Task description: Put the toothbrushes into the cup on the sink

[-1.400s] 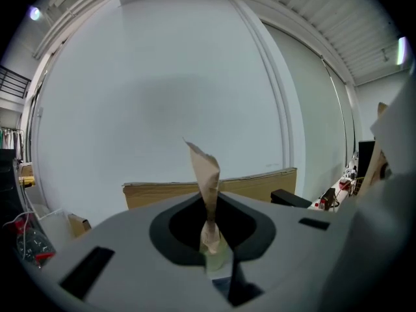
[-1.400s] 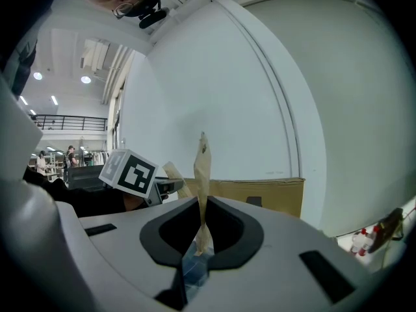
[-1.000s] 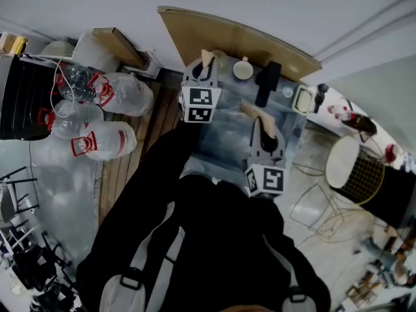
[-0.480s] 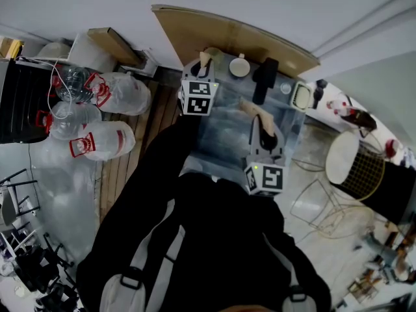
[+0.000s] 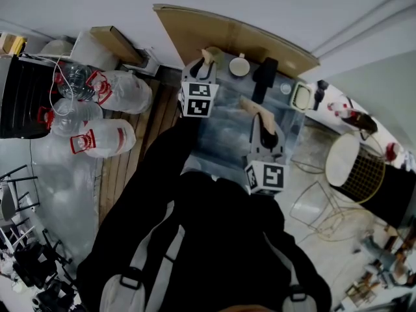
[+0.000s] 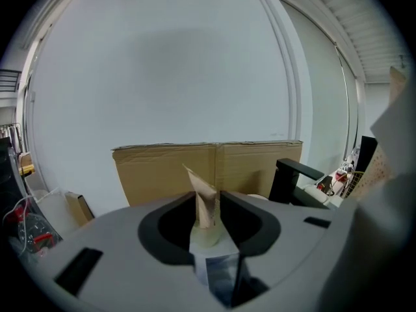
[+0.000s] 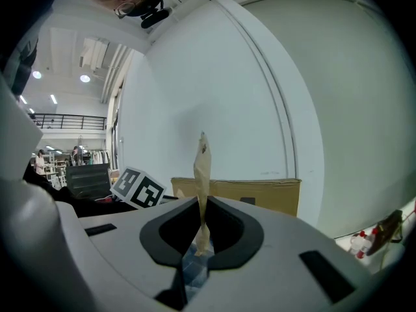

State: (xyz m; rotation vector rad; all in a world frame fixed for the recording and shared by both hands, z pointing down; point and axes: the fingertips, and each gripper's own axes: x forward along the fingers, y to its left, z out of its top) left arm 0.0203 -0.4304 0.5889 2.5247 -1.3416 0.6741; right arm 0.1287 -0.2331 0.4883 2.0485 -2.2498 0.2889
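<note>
Sink (image 5: 221, 130), cup (image 5: 238, 65) at back
left hand-held gripper (image 5: 203, 70), right hand-held gripper (image 5: 261, 125) each clench a wrapped toothbrush (image 6: 205, 203); ends poking out, likely for cup drop

Steep overhead; both gripper views toward cardboard (image 6: 156, 171)

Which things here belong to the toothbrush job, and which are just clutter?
Job:
- tan paper-wrapped toothbrush, clamped in left claw
- second tan wrapped toothbrush, clamped in right claw
- round white cup
- pale glassy sink top

Lying about:
- brown cardboard sheet
- black faucet
- clear water jugs with red handles
- white wire stool
</note>
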